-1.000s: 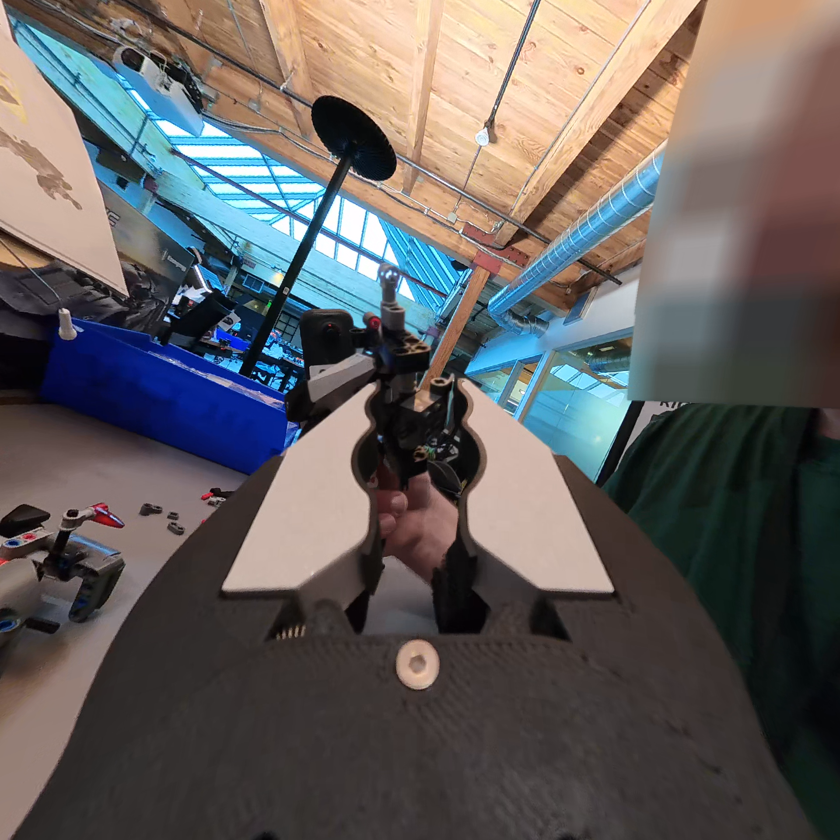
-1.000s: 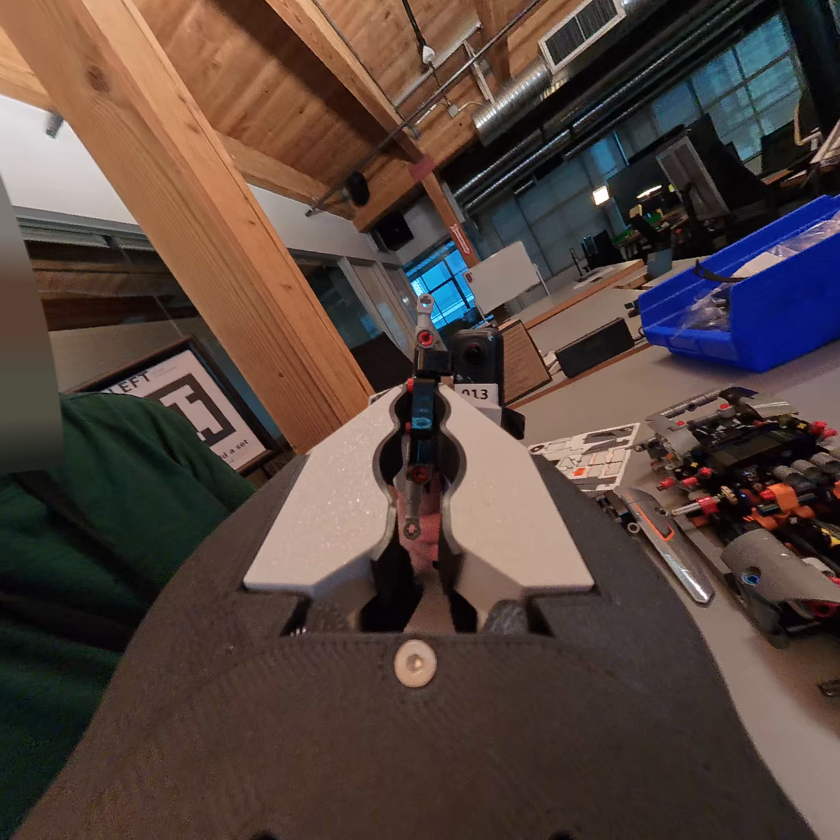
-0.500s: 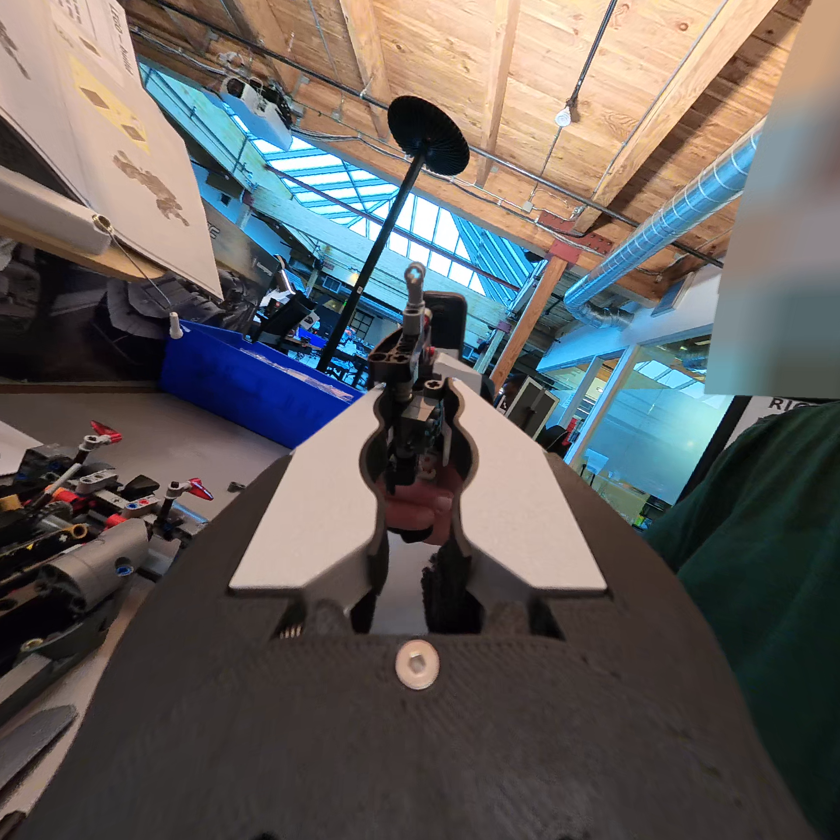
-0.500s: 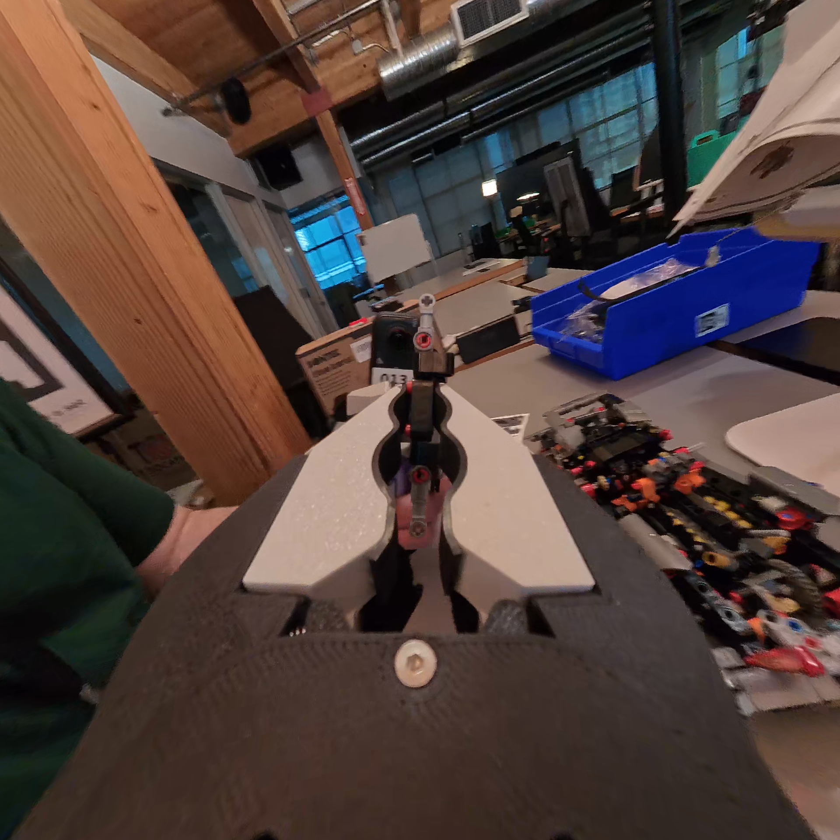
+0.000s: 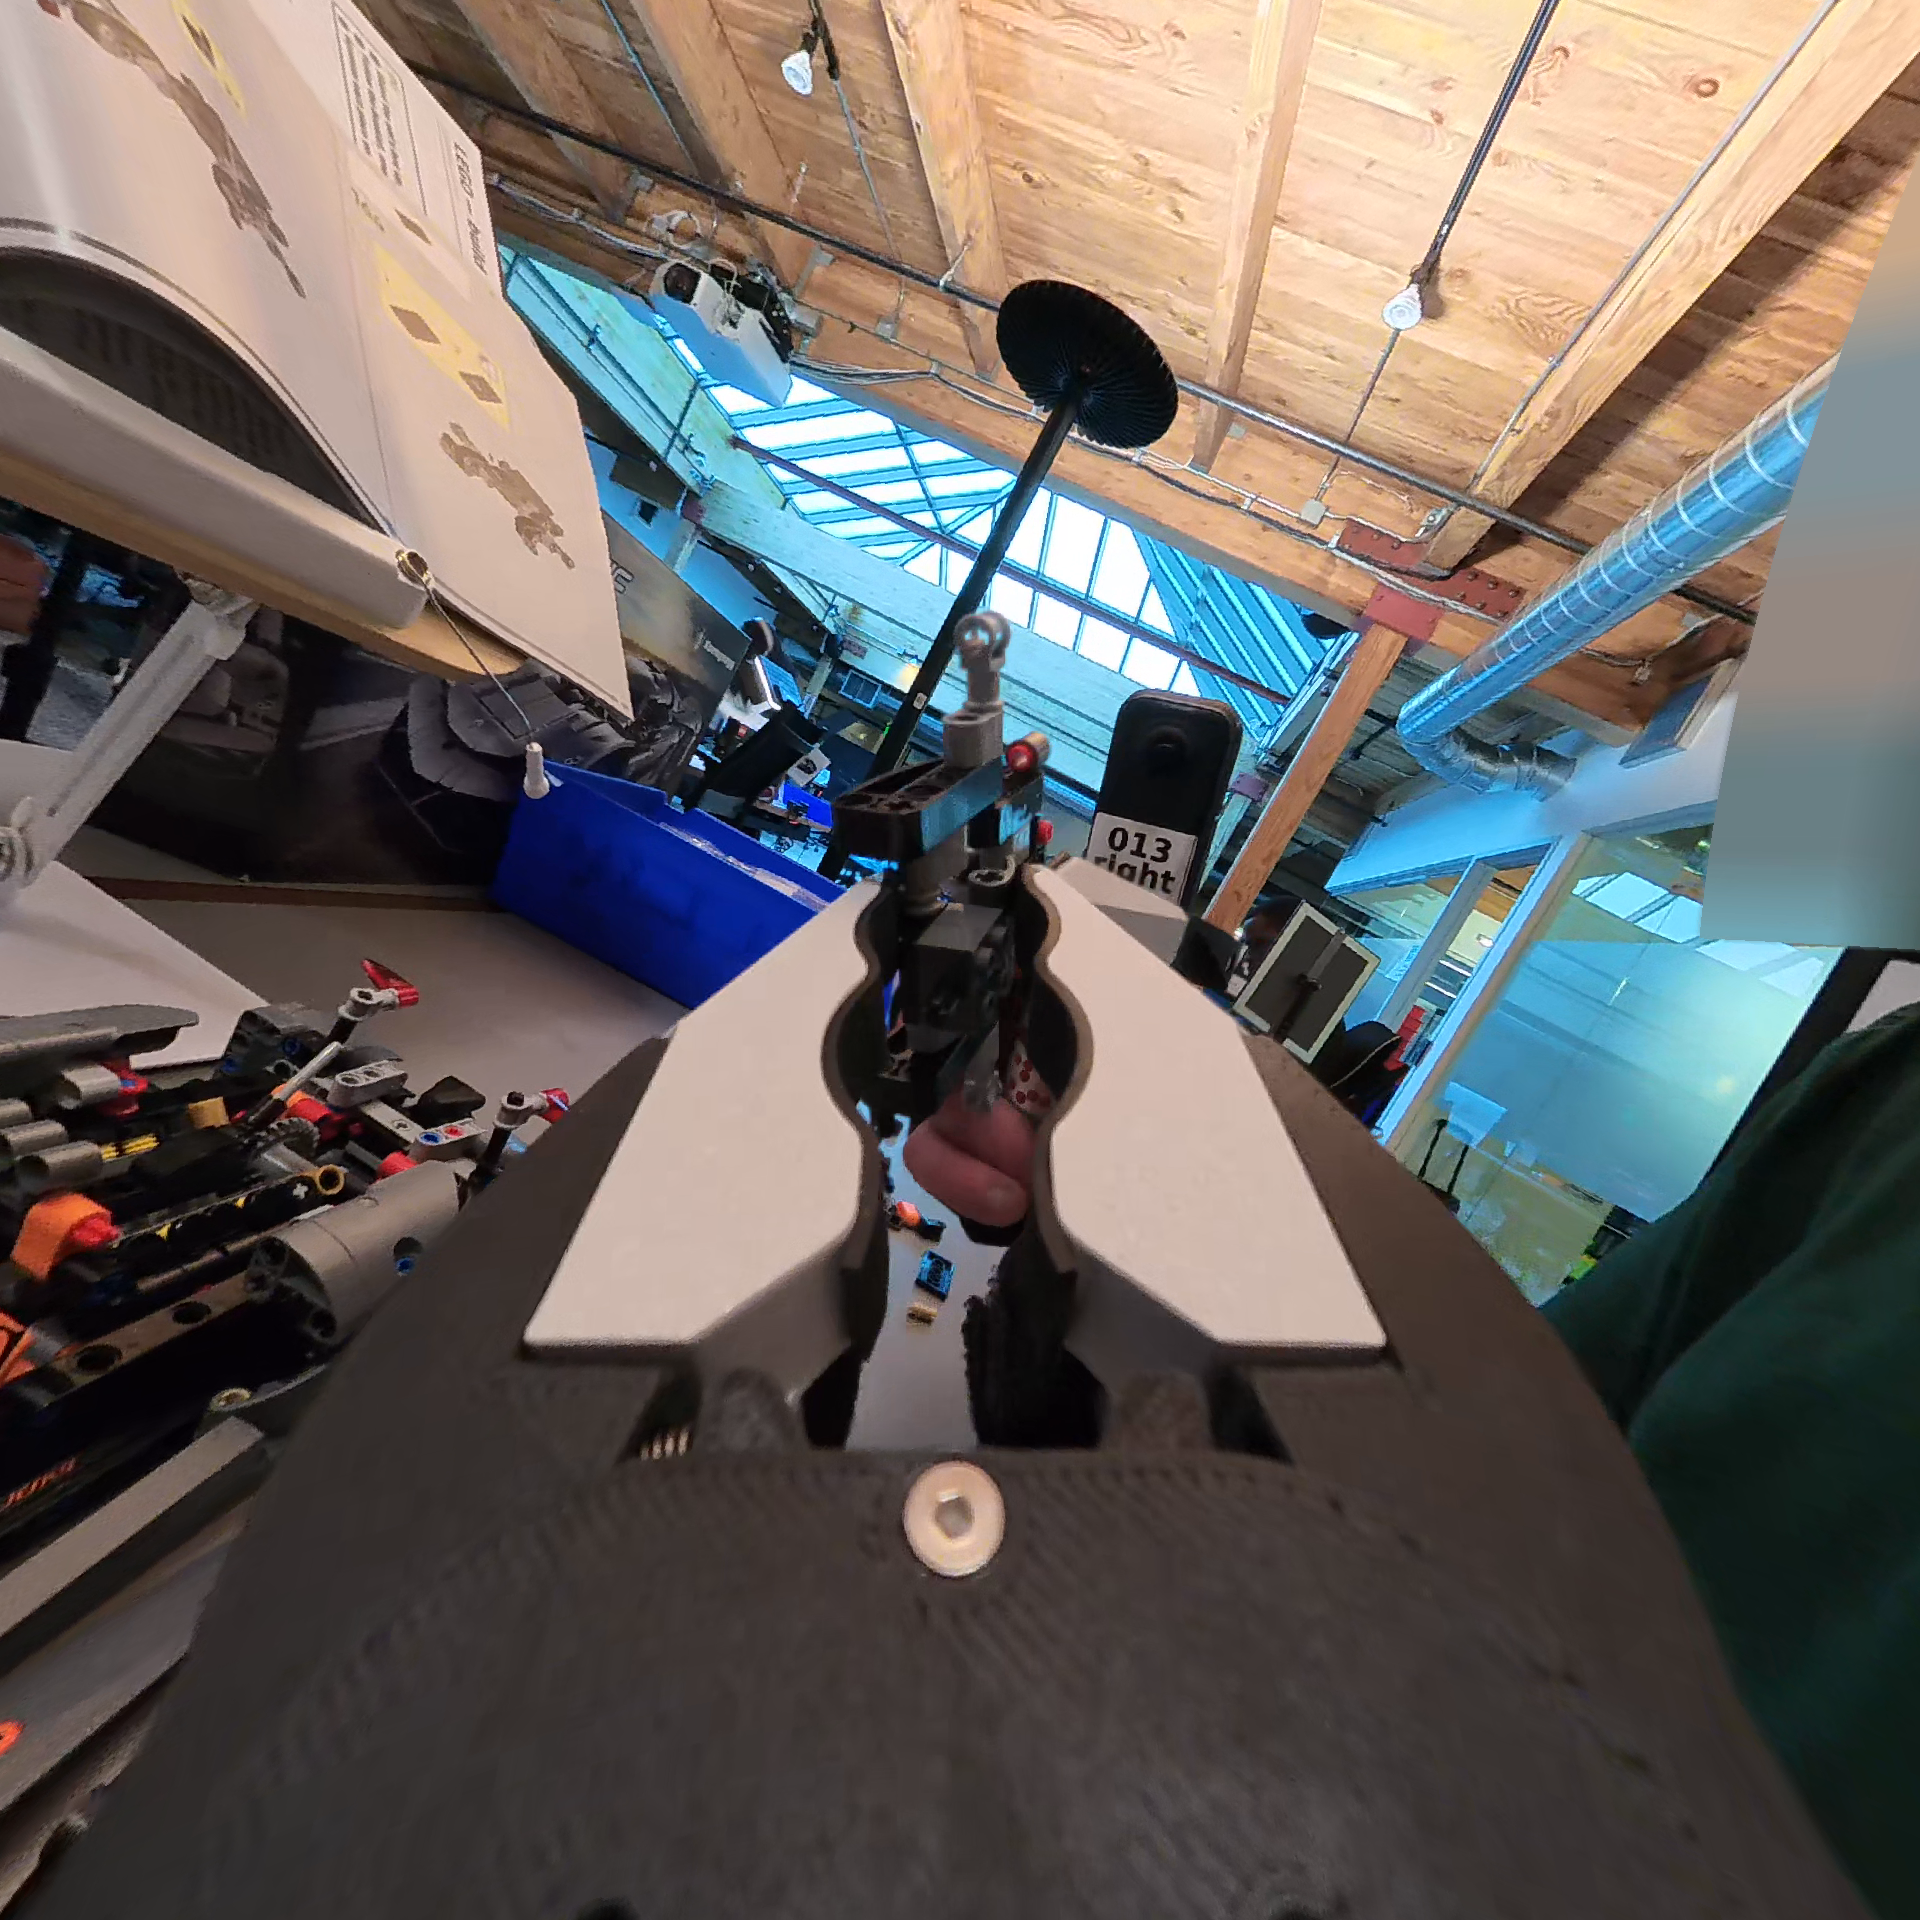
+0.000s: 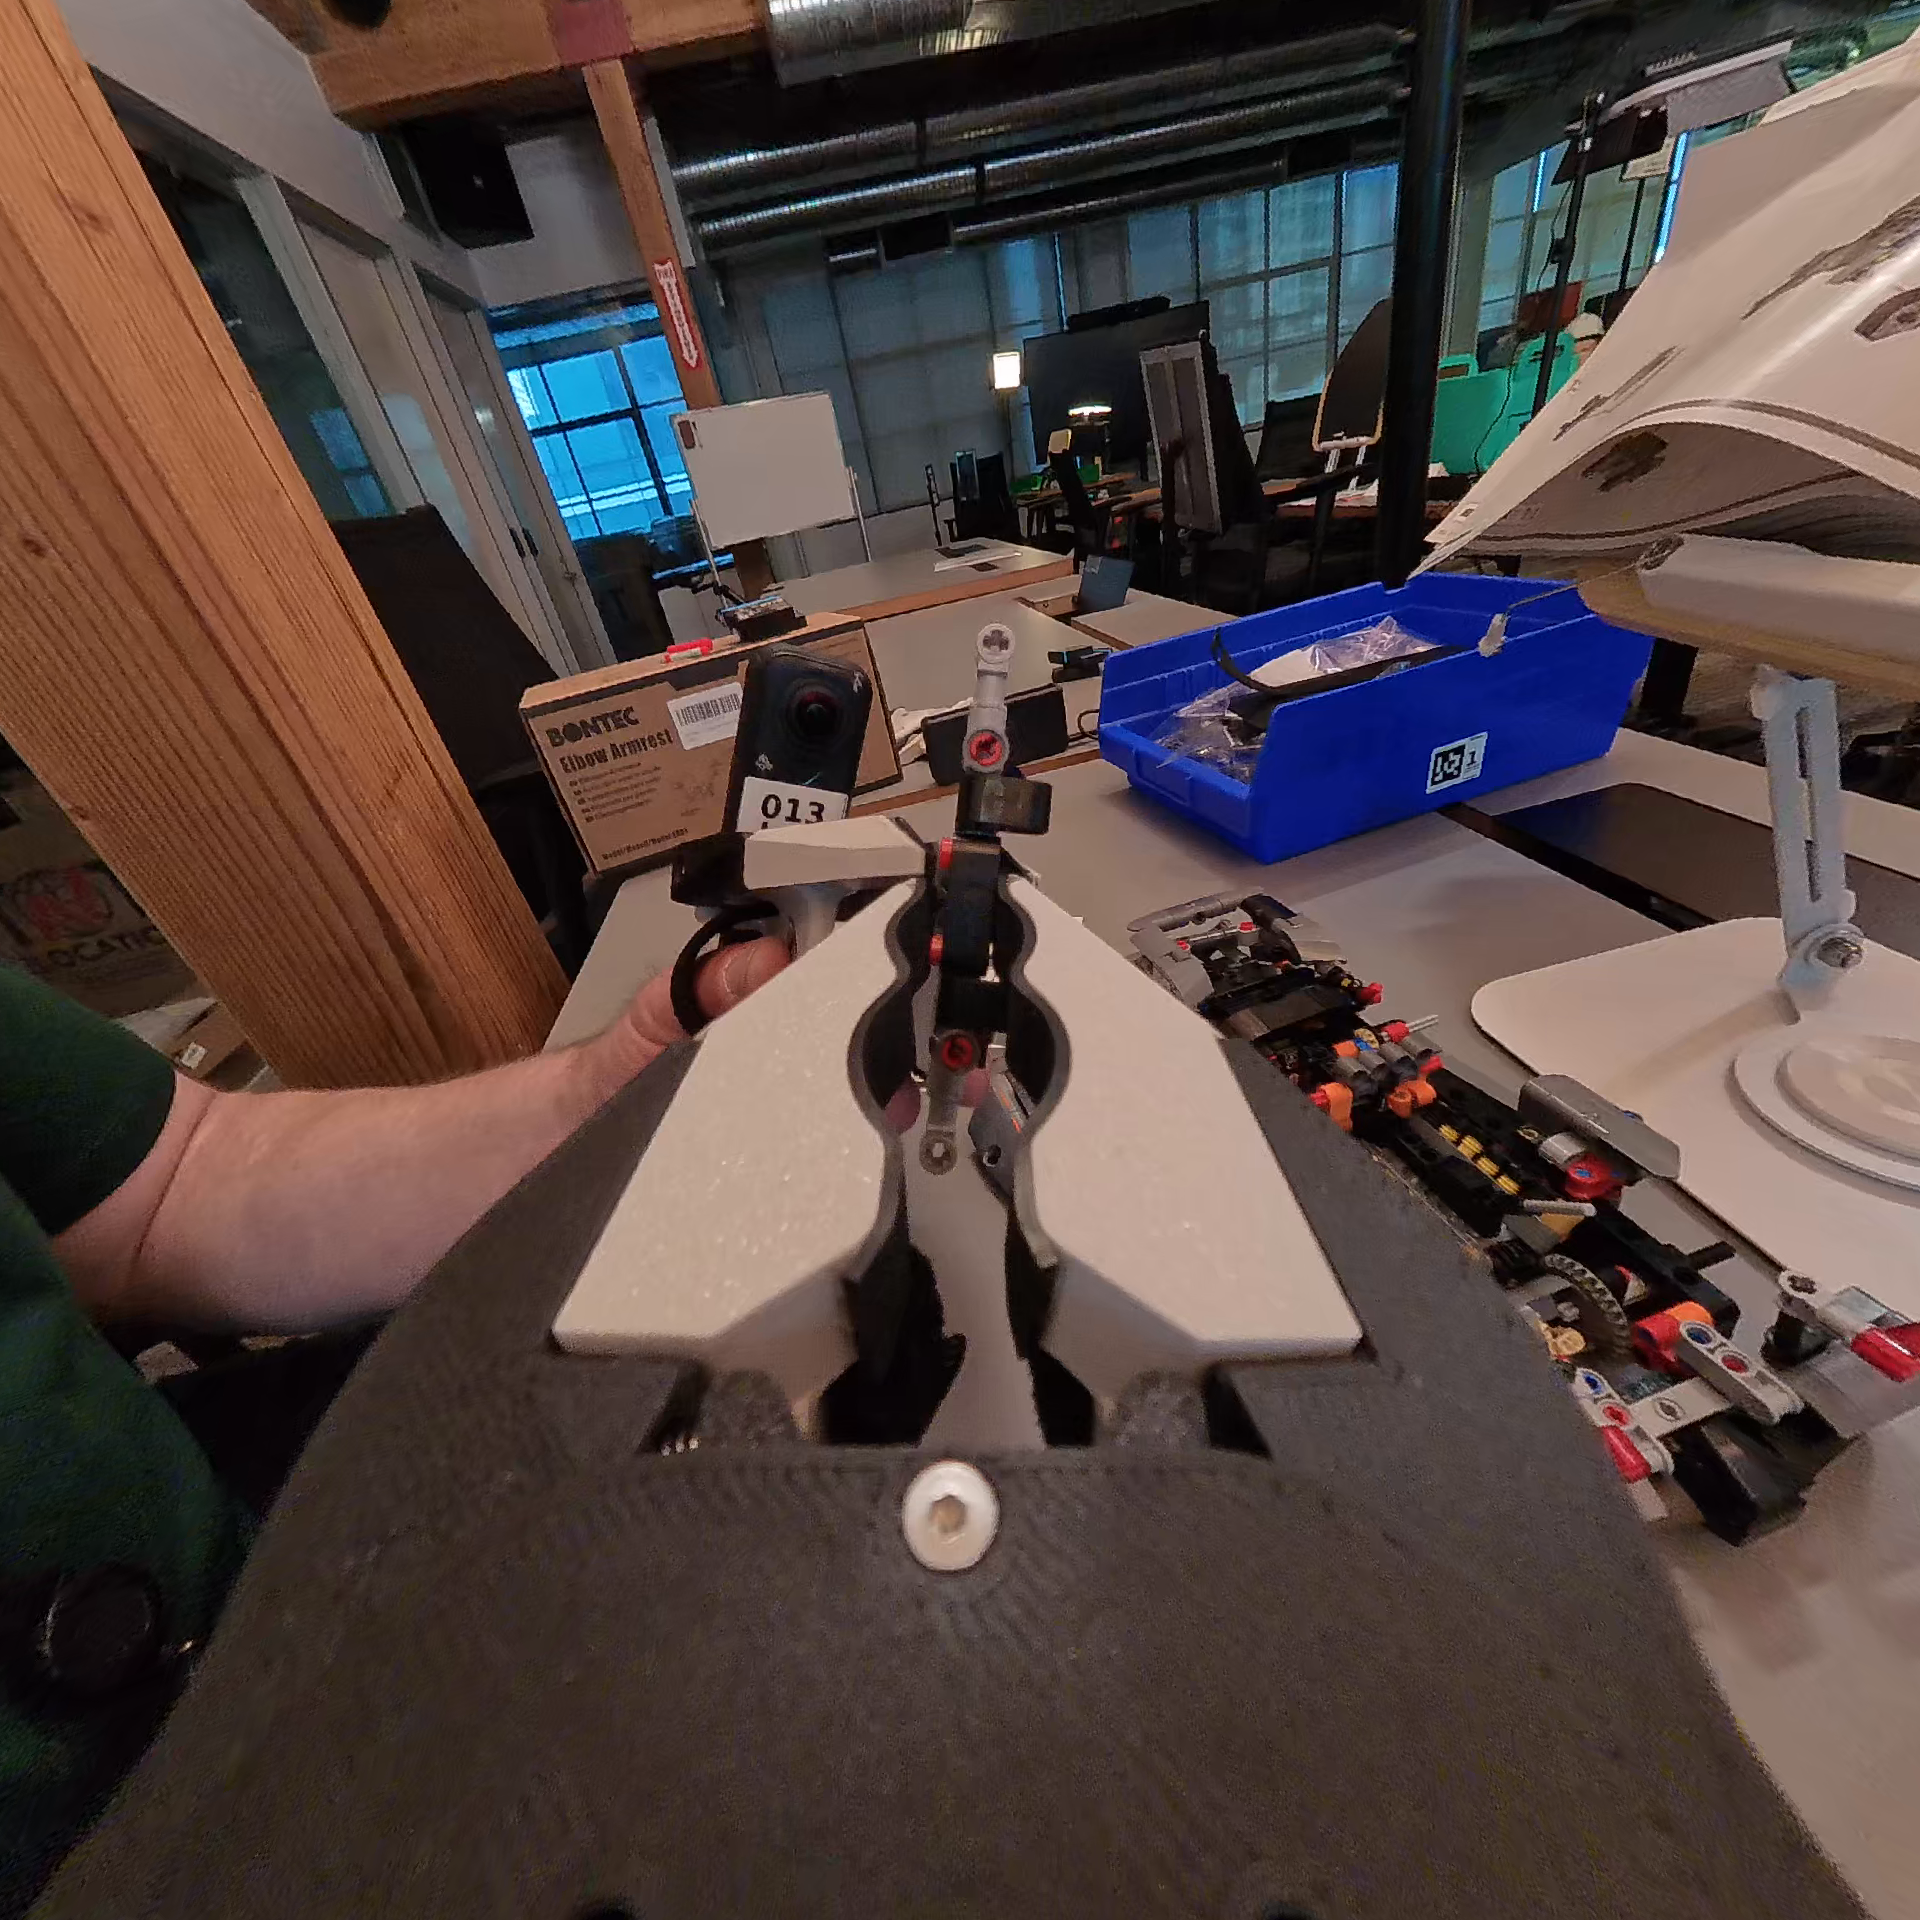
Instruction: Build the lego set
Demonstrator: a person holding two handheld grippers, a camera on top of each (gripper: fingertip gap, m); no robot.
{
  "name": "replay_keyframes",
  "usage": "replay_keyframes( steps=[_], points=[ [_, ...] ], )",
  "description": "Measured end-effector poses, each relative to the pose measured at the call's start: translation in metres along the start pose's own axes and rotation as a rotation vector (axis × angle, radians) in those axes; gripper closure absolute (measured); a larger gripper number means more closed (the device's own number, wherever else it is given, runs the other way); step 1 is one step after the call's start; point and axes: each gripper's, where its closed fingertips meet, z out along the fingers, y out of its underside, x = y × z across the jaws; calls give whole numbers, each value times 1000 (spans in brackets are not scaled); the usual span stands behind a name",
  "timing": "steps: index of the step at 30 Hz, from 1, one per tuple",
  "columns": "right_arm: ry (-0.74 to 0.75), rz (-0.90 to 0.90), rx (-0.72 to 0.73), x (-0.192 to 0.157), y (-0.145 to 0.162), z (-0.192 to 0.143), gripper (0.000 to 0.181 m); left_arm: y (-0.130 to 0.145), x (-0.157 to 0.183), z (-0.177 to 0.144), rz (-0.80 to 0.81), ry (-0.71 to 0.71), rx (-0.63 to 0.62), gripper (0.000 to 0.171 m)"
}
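A small black lego subassembly (image 5: 951, 935) with red pins and a grey link sticking up is held in the air between both grippers. My left gripper (image 5: 956, 894) is shut on it. My right gripper (image 6: 961, 894) is shut on the same subassembly (image 6: 971, 914), and its fingers face the left gripper's. The right gripper's body and camera (image 5: 1164, 790) show just behind the piece. The left gripper (image 6: 821, 862) and the hand holding it show to the left in the right wrist view. The long lego chassis (image 6: 1455, 1132) lies on the grey table, also in the left wrist view (image 5: 208, 1195).
A blue bin (image 6: 1371, 727) with plastic bags stands at the back of the table. An open instruction booklet (image 5: 312, 312) rests on a white stand (image 6: 1818, 1039) beside the chassis. Small loose pieces (image 5: 930, 1268) lie on the table under the grippers. A wooden post (image 6: 208, 623) stands at the left. The tips of both grippers are at nearly the same place.
Both grippers have tilted down and swung toward the table with the subassembly still gripped between them. The chassis, bin and booklet have come further into view.
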Motion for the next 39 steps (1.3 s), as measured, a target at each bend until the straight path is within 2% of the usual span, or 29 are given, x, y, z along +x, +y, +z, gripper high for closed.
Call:
replay_keyframes(
  steps=[8, 11, 13, 17, 20, 25, 28, 30, 33, 37, 39],
  points=[
    [-39, 77, 14, 4, 1, -3, 174, 3, -1, 3, 31, -44, -9, 150],
    [-84, 197, 72, 4, -8, -8, 174, -3, 2, 1, 33, -38, 18, 139],
    [-88, 233, 61, 5, -11, -11, 174, -6, 2, -1, 35, -43, 30, 133],
    [-69, 297, -146, 3, 13, -19, 174, -24, 0, -13, 99, -114, 81, 119],
    [-102, 383, -382, -6, 52, -31, 174, -37, 2, -21, 130, -133, 122, 121],
    [-204, 507, -691, -30, 112, -47, 174, -38, -1, -24, 69, -130, 133, 122],
    [-207, 518, -819, -33, 137, -48, 174, -35, -5, -23, 20, -125, 130, 122],
    [-143, 497, -872, -22, 150, -46, 173, -33, -5, -21, 2, -115, 123, 123],
    [-15, 416, -938, 0, 161, -47, 153, -29, -7, -19, 7, -121, 100, 122],
    [71, 301, -863, 17, 138, -48, 143, -26, -8, -19, 25, -134, 75, 124],
    [141, 245, -822, 24, 120, -60, 145, -21, -9, -17, 55, -149, 26, 124]
  ],
)
